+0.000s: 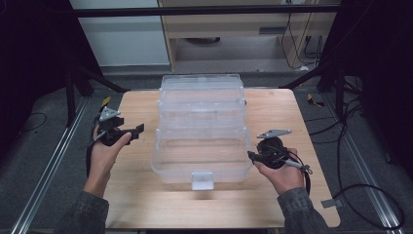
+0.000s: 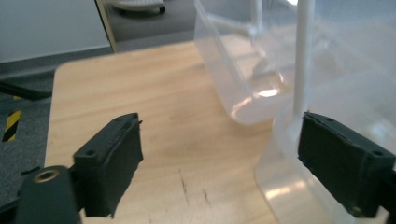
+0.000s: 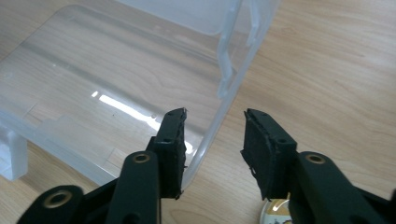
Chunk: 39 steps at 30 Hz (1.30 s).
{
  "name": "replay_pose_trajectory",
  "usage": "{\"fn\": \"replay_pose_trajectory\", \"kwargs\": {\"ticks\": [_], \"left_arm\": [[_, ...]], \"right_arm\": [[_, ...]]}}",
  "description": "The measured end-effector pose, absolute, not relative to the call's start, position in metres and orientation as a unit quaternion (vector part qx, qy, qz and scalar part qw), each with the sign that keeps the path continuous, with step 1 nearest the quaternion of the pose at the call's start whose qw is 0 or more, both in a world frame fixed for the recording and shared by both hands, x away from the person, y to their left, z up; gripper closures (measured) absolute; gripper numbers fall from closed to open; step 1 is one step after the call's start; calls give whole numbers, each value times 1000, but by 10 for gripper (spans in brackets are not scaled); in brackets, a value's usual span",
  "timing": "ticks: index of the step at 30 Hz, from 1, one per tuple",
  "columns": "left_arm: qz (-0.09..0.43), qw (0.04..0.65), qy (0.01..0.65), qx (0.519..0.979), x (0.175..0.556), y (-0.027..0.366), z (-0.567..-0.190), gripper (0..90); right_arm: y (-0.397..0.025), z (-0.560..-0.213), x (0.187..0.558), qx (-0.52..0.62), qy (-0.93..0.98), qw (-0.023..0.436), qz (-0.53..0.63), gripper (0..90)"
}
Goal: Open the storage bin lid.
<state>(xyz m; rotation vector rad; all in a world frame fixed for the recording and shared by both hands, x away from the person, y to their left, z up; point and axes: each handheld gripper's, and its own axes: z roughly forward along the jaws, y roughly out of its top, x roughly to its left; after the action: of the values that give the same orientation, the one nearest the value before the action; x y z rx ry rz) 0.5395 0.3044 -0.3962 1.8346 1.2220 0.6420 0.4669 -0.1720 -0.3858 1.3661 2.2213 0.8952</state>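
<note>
Clear plastic tiered box [image 1: 201, 127] sits mid-bench, trays fanned open in steps toward the far edge, white latch [image 1: 202, 180] on the near wall. Wooden bench [image 1: 141, 195] otherwise bare around it.

Left gripper [image 1: 138, 129] held in left hand [image 1: 104, 151], just beside the box's left side, lvl w/ the lower tray. In left gripper view, fingers [image 2: 112, 161] spread wide apart — nothing between but bench top; right-hand finger close against the lower tray's rounded corner [image 2: 285, 140], contact can't be told. White upright strut [image 2: 302, 51] rises just behind that finger; upper tray [image 2: 233, 70] hangs beyond, off the bench.

Right gripper [image 1: 251, 156] in right hand [image 1: 282, 173], at the box's right side near the front corner. In right gripper view, fingers [image 3: 173, 140] part-open, straddling the lower tray's right wall [image 3: 219, 112] — one finger inside the tray, other outside over the bench. Inner finger close to the wall; outer one clear of it, so not clamped. Tray floor [image 3: 93, 74] see-thru, wood grain visible beneath. Small round gold-ish item [image 3: 275, 210] low between the gripper parts, too hidden to ID.

Dark sleeves [image 1: 87, 212] enter from the near edge.
</note>
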Motion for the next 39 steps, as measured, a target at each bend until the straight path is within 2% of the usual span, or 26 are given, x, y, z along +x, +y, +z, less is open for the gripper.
{"fn": "replay_pose_trajectory", "kwargs": {"ticks": [4, 13, 20, 26, 30, 39], "left_arm": [[245, 388, 484, 745, 536, 307, -412, 65], [223, 358, 489, 764, 519, 316, -445, 55], [224, 337, 503, 764, 507, 324, -465, 58], [215, 326, 502, 772, 503, 323, -480, 58], [215, 323, 497, 776, 504, 322, -483, 57], [206, 322, 487, 785, 503, 315, -489, 56]], "right_arm": [[-176, -376, 470, 477, 798, 191, 315, 477], [-187, -357, 476, 463, 804, 194, 319, 304], [-208, -346, 479, 467, 798, 208, 320, 212], [-229, -351, 482, 474, 797, 208, 313, 125], [-241, -359, 481, 477, 801, 198, 304, 116], [-253, -378, 487, 479, 818, 187, 259, 180]]}}
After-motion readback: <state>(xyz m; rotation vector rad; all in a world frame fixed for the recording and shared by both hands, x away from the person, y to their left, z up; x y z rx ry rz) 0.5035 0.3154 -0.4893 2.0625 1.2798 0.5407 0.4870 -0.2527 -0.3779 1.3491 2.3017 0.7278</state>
